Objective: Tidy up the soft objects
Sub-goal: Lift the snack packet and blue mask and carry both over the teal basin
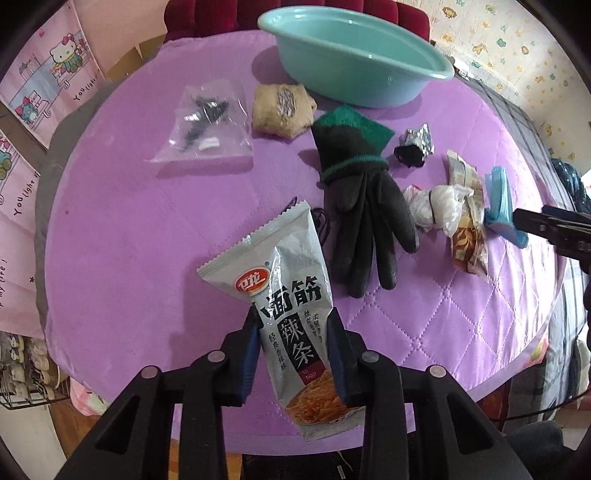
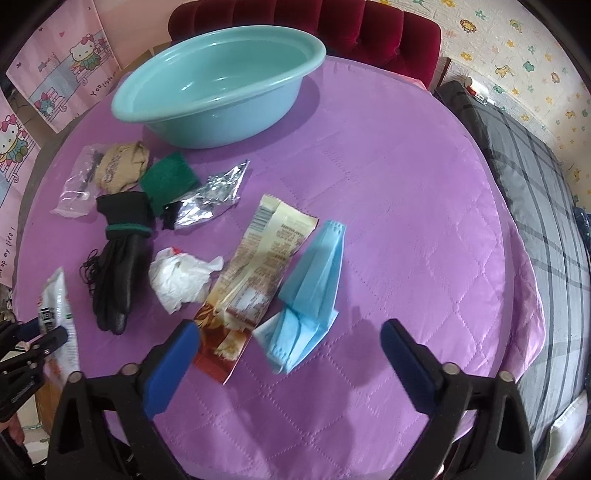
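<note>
While we hold both grippers over the round table [image 2: 388, 206], its quilted purple cover fills each view, with cartoon posters [image 1: 44, 85] on the wall at left, a red padded chair [image 2: 369, 33] behind the far edge and a plaid bed [image 2: 535, 206] at right.

Near the table's left edge lies a clear plastic bag [image 1: 207, 125], then a tan crumpled bundle [image 1: 282, 109], a green cloth [image 1: 354, 125] and a black glove [image 1: 364, 229] with its fingers pointing toward the near edge. A teal basin [image 1: 354, 55] stands at the far edge. Further right sit a foil wrapper [image 2: 210, 195], a white crumpled bag [image 2: 181, 280], a long cream snack wrapper [image 2: 258, 258] and a blue face mask [image 2: 314, 280], both lying with their long axes running from the far side to the near side.

Our left gripper [image 1: 295, 343] pinches a silver snack packet [image 1: 284, 295] at its middle, above the near-left part of the table; the packet's long axis tilts from the upper left to the lower right in the left wrist view. Our right gripper [image 2: 291, 343] stands spread wide, the mask's lower end between its fingers, untouched.

Only the left view shows the packet's printed front; only the right view shows the mask in full.
</note>
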Tool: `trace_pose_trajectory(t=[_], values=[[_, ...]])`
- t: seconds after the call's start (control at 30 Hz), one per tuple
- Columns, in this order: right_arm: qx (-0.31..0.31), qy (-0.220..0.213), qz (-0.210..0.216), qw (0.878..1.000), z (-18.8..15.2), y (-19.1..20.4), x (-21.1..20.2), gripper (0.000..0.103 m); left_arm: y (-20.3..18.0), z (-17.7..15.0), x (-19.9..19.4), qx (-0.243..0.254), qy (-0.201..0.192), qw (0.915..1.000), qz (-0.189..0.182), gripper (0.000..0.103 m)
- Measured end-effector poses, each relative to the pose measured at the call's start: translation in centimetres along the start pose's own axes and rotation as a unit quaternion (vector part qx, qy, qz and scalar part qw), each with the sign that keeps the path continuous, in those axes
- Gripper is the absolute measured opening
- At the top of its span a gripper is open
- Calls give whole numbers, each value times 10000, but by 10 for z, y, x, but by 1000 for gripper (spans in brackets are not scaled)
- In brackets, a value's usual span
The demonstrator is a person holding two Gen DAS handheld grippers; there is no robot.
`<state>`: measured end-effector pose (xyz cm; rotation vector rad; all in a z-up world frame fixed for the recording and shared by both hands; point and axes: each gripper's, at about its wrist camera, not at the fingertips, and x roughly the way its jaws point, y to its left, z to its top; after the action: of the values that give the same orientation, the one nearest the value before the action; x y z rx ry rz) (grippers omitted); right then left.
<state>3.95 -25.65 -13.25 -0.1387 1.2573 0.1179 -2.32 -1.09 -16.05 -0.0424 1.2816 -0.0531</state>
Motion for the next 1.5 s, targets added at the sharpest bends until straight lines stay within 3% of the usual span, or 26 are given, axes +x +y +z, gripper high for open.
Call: trace_pose_trajectory(t=[0.2, 0.27, 0.33, 0.37, 0.73, 1.0, 1.07, 1.13, 1.33, 1.4, 1.43, 1.5], values=[[64, 89, 4, 9999, 5, -6, 17, 74, 1, 9, -12, 53, -149, 9999, 16, 36], [155, 192, 63, 9997, 5, -10, 27, 53, 0, 10, -14, 83, -199, 9998, 7, 36], [289, 255, 303, 9988, 3, -14, 33, 7, -2, 12, -13, 143, -252, 9996, -18, 36], [387, 232, 384, 9982, 1, -17, 32, 3, -2, 13, -14, 188, -281, 9994, -33, 36], [484, -73, 331, 9983, -6, -14, -1, 0, 1, 33, -19, 542, -461, 9970, -315, 36], [497, -46, 243, 9985, -4, -17, 11, 3, 1, 43, -21, 759, -487, 9952, -373, 36], [472, -60, 187, 9987, -2, -16, 14, 11, 2, 45, -21, 777, -481, 9951, -372, 36], [486, -96, 115, 9987, 0, -15, 15, 42, 4, 46, -22, 779, -491, 9950, -382, 36], [509, -42, -20, 9987, 14, -14, 31, 49, 9, 51, -22, 810, -456, 9949, -380, 36], [529, 49, 12, 9986, 17, -14, 39, 47, 10, 52, -22, 827, -455, 9948, -376, 36], [546, 82, 63, 9985, 18, -15, 42, 24, 11, 53, -23, 833, -458, 9948, -379, 36], [576, 128, 224, 9980, 20, -15, 44, 7, 12, 56, -23, 857, -469, 9945, -390, 36]])
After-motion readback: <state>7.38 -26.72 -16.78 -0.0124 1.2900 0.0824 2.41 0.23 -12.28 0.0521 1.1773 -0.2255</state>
